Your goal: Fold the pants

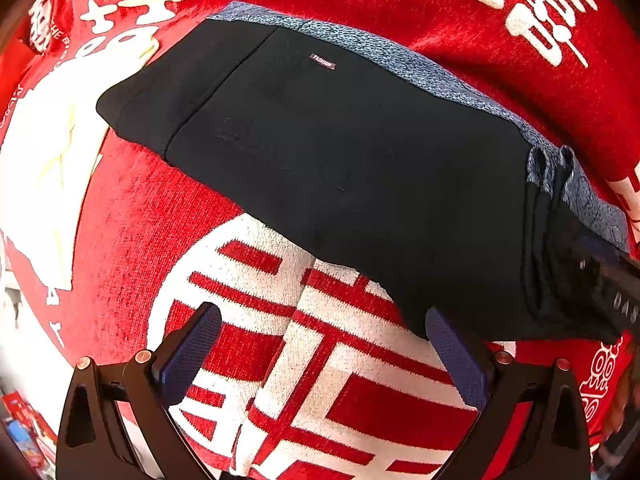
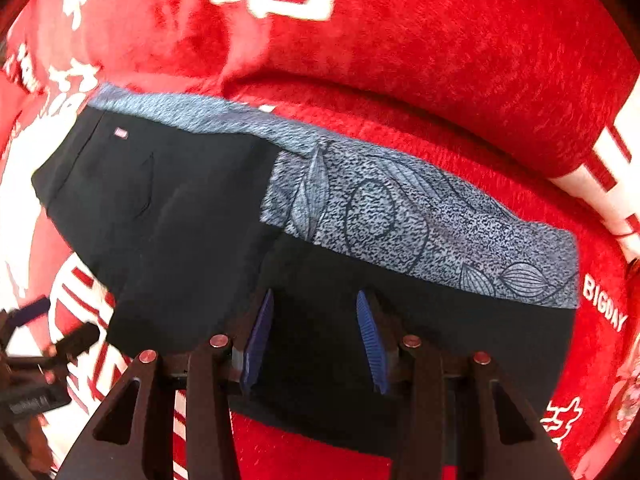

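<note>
Black folded pants with grey patterned lining (image 2: 180, 216) run lengthwise left-to-right across the frame on red-and-white blanket (image 2: 440, 60). Right gripper (image 2: 316, 340) nearer, released directly above. Left gripper (image 1: 320, 352) released, beside lower edge.

A home, by the plush red blanket (image 1: 132, 216) with white festive characters as work surface.
</note>
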Demonstrator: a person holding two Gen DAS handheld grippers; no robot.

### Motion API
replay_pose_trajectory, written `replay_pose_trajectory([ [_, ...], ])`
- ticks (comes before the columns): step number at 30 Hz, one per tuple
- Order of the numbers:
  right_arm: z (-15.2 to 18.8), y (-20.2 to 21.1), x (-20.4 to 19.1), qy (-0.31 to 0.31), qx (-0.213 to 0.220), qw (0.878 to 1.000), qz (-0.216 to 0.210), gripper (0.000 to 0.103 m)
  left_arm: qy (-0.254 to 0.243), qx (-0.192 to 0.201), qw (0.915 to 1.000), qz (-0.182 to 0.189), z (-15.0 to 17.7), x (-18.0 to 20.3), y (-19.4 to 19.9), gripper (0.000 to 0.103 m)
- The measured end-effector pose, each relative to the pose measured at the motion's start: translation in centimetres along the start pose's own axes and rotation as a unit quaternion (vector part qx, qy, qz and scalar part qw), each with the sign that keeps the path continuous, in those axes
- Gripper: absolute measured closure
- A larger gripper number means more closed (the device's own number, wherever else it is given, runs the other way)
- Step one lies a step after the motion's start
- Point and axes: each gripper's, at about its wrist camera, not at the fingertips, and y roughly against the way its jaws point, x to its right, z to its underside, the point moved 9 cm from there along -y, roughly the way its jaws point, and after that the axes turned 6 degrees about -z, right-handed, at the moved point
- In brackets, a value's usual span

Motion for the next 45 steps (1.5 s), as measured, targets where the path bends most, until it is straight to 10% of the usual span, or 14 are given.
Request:
replay_pose_trajectory([
  [22, 2.1, 2.6, -4.8, 0.038, 0.001, 0.998, -0.046, 0.055, 0.021, 0.006, 0.9986, 0.048, -2.9, -3.0, 0.1, 0.0],
  [37, 0.6, -0.6, -5.7, 0.006, 0.0, 0.999, -0.039, 0.036, 0.064, 0.023, 0.9956, 0.065, -4.1, -9.0, 0.2, 0.0],
  [45, 0.4, -1.0, -5.7, -0.004, -0.005, 0.999, -0.046, 0.032, 0.139, 0.037, 0.9818, 0.124, -6.8, -14.2, -0.7, 0.0],
])
